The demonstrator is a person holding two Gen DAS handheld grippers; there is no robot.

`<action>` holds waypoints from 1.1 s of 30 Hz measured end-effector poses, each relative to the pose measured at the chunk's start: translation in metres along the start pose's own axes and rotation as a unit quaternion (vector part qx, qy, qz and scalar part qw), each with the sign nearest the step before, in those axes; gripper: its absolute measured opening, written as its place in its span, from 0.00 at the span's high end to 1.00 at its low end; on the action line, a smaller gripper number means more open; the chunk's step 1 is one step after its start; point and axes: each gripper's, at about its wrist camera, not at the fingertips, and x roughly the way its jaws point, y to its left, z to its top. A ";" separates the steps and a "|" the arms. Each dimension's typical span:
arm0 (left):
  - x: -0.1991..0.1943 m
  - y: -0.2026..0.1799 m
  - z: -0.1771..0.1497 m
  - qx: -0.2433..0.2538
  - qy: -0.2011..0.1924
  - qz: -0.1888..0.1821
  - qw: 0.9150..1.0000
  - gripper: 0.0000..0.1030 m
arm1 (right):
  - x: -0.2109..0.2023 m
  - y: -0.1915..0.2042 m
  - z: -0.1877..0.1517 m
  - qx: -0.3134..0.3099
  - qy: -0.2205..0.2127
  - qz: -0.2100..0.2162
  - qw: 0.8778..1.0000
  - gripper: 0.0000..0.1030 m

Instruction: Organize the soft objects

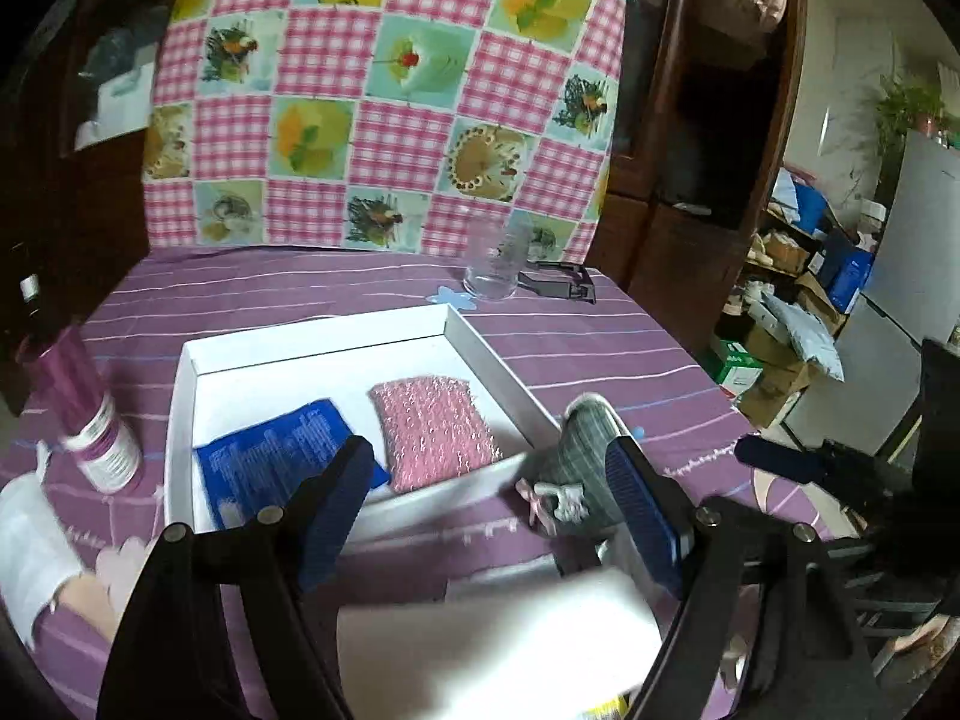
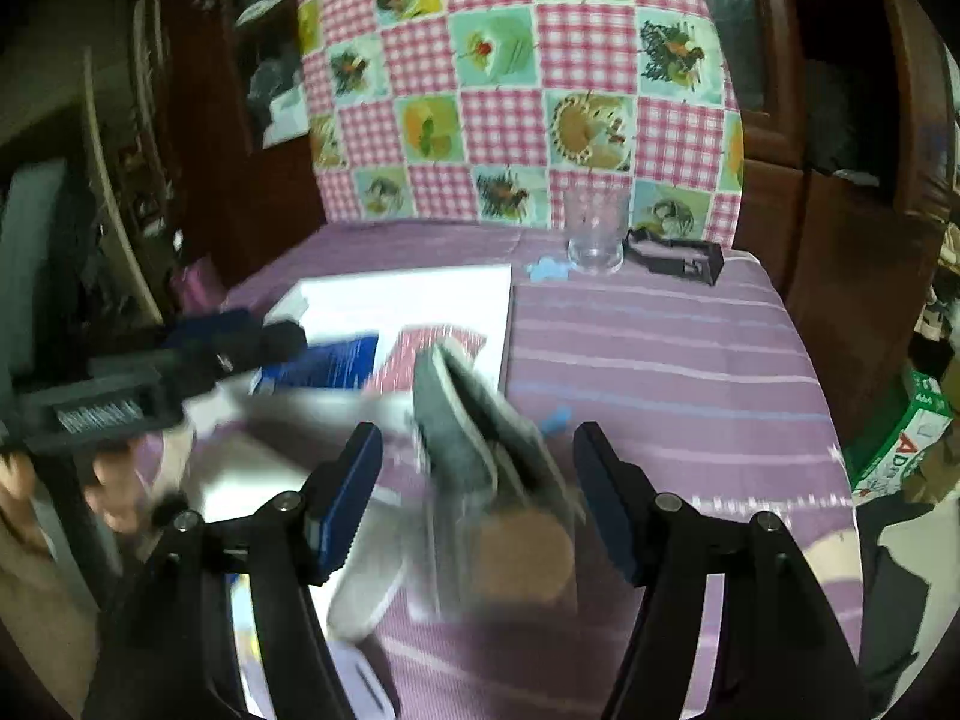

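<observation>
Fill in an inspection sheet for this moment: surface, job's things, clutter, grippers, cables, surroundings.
Surface: table under a purple striped cloth.
Job's things: white box holding a blue pack and a pink sponge side by side; grey slipper outside the box's near right corner.
Clutter: clear glass, black clip-like tool beside it, purple-capped bottle left of the box, white sheet at the near edge.
Grippers: left gripper open, empty; right gripper open, slipper blurred between its fingers, pads clear.
Cables: nothing seen.
Surroundings: checked picture cloth behind, dark wooden cabinets, boxes on the floor at right.
</observation>
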 end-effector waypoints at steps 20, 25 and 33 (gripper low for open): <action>-0.011 -0.030 -0.080 0.052 0.028 0.101 0.993 0.21 | 0.036 0.008 -0.071 -0.024 0.140 -0.006 0.990 0.24; -0.014 -0.035 -0.080 0.051 0.035 0.078 0.995 0.20 | 0.038 0.009 -0.072 -0.029 0.147 -0.024 0.988 0.18; -0.009 -0.043 -0.088 0.069 0.062 0.098 0.991 0.00 | 0.040 0.004 -0.069 -0.016 0.156 -0.037 0.987 0.06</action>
